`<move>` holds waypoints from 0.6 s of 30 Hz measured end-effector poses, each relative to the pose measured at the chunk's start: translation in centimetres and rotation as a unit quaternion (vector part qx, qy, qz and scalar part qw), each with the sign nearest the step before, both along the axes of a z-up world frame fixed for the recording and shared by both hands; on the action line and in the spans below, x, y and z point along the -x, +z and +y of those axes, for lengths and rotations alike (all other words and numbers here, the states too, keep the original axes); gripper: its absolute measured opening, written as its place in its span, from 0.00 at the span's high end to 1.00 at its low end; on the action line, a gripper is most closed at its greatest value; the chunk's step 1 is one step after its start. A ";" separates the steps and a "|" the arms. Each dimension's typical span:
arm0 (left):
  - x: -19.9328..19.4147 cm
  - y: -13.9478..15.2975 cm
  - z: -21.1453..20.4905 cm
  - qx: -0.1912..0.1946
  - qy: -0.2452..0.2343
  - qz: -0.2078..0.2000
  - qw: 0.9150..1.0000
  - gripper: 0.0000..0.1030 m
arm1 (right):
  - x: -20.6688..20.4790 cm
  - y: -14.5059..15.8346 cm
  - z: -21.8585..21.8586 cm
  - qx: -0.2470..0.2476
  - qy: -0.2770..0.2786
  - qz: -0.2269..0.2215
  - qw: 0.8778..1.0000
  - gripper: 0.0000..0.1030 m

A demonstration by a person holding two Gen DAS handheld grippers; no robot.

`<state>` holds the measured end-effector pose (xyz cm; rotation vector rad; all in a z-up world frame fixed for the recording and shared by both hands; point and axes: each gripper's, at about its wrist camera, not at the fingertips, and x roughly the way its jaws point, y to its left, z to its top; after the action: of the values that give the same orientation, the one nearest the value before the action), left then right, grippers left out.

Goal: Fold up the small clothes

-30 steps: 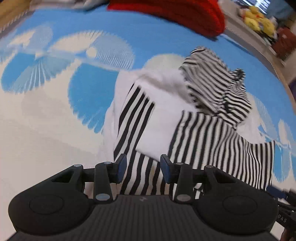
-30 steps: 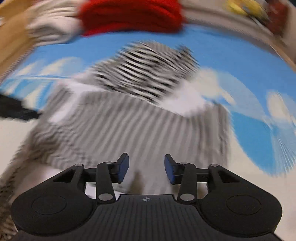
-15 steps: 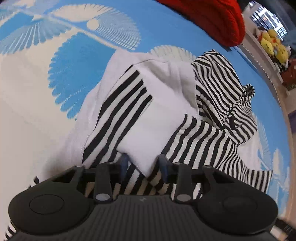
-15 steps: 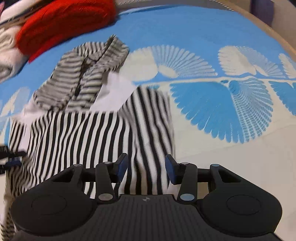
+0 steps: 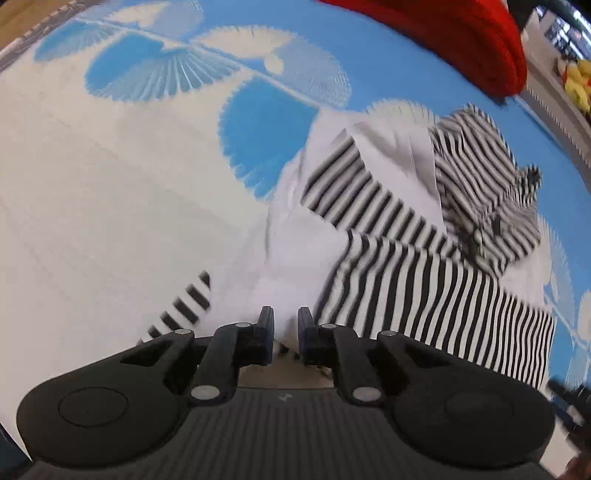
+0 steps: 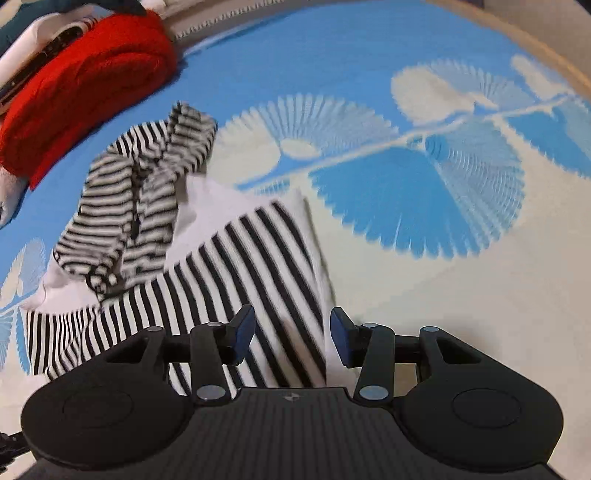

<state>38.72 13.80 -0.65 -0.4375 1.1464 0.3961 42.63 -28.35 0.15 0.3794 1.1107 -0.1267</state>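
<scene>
A small black-and-white striped hooded garment (image 5: 424, 266) lies on a blue and white patterned cloth (image 5: 110, 184). Its hood (image 5: 480, 192) points away, and a white inner side shows in the middle. My left gripper (image 5: 286, 325) is shut on the garment's near white edge. In the right wrist view the same garment (image 6: 240, 266) lies to the left, hood (image 6: 147, 184) at the far left. My right gripper (image 6: 291, 328) is open, its fingers straddling the striped near edge.
A folded red knit item (image 6: 81, 81) lies at the far edge of the cloth, also in the left wrist view (image 5: 461, 33). White and dark clothes (image 6: 44, 22) lie behind it. Yellow objects (image 5: 580, 85) sit on a shelf to the right.
My left gripper has closed on the garment's near edge and pulled it back. My right gripper has swung right along the garment and stays open over its near striped edge.
</scene>
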 end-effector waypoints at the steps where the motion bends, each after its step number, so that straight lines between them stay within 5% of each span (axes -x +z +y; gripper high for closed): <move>1: -0.1 0.9 0.0 -0.023 -0.005 -0.022 0.999 0.87 | 0.1 -0.4 0.1 0.000 0.000 0.010 1.000 0.54; 5: -0.7 1.4 -0.5 -0.021 -0.037 -0.069 0.997 0.86 | 0.6 -2.6 0.3 -0.011 0.006 0.062 0.998 0.54; 7: -1.2 -0.7 -0.3 0.006 -0.051 -0.035 0.998 0.86 | 1.0 -4.2 -0.1 -0.025 -0.002 0.095 0.995 0.53; 9: -1.9 -3.8 0.5 0.039 -0.047 0.030 0.998 0.86 | 1.1 -4.1 0.2 -0.010 0.011 0.089 0.996 0.53; 11: -1.8 -5.0 1.6 0.058 -0.033 0.046 0.997 0.87 | 1.0 -3.2 0.7 0.017 0.014 0.078 0.997 0.53; 15: -2.1 -2.5 1.6 0.014 -0.052 -0.005 0.999 0.81 | 0.8 -1.7 1.8 0.017 0.044 0.038 0.998 0.51; 18: -2.7 -4.0 2.4 -0.008 -0.052 0.017 0.998 0.77 | 0.8 -3.3 1.5 -0.032 0.033 0.080 0.996 0.49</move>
<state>41.41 16.21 -4.66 -0.3554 1.1932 0.3229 41.82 -26.83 -3.14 0.3946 1.2866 -0.0651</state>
